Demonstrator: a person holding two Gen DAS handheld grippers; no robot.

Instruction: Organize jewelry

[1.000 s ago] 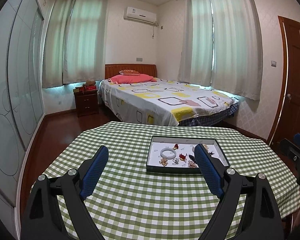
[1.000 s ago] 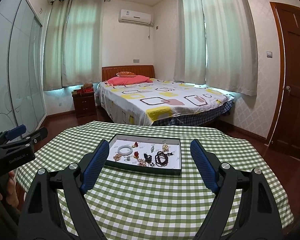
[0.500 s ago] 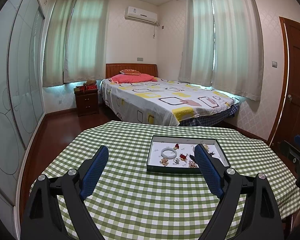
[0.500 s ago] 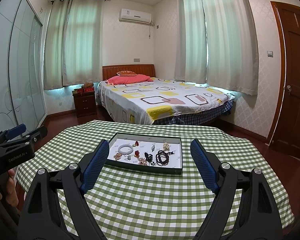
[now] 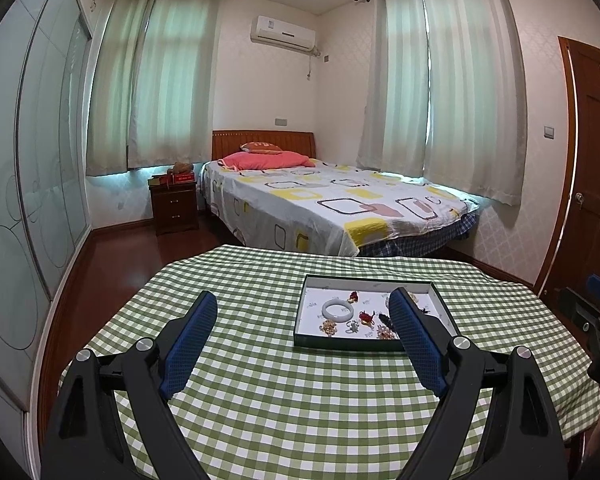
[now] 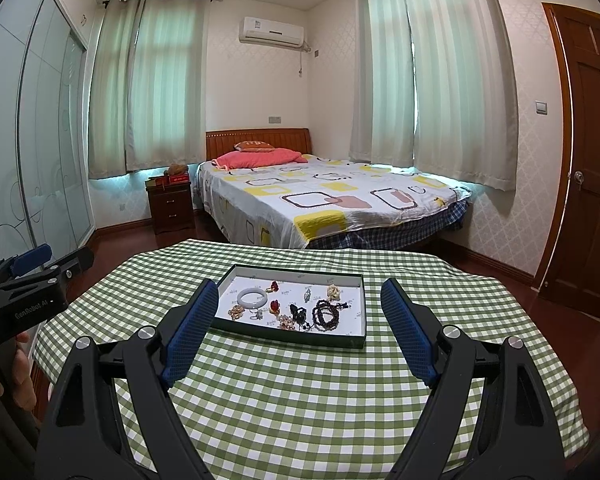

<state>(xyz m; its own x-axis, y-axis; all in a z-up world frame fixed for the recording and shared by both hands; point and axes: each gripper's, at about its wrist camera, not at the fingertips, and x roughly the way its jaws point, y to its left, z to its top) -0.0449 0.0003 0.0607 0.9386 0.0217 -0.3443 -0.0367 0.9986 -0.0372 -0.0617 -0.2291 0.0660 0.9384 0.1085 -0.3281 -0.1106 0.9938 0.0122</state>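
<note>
**Two spread grippers above a tray of jewelry**

The only writing that reads is white lettering on the left gripper's black body, seen at the edge of the right wrist view: roughly "GenRobot AI", its first letter unclear. The air conditioner carries a small mark too tiny to make out, and the red box on the nightstand has print I cannot read.

The tray, dark-rimmed with a white floor, sits on the bench under a green checked cloth, well ahead of both grippers. In it lie one pale bangle, one dark bead bracelet, two small red pieces and several smaller trinkets whose kind is hard to tell. In the left wrist view the bangle shows, but that gripper's right finger covers the tray's right part.

The left gripper has its two blue-padded fingers spread wide, holding nothing. The right gripper is likewise spread and empty; in the left view only a cut-off part of it shows.
</note>
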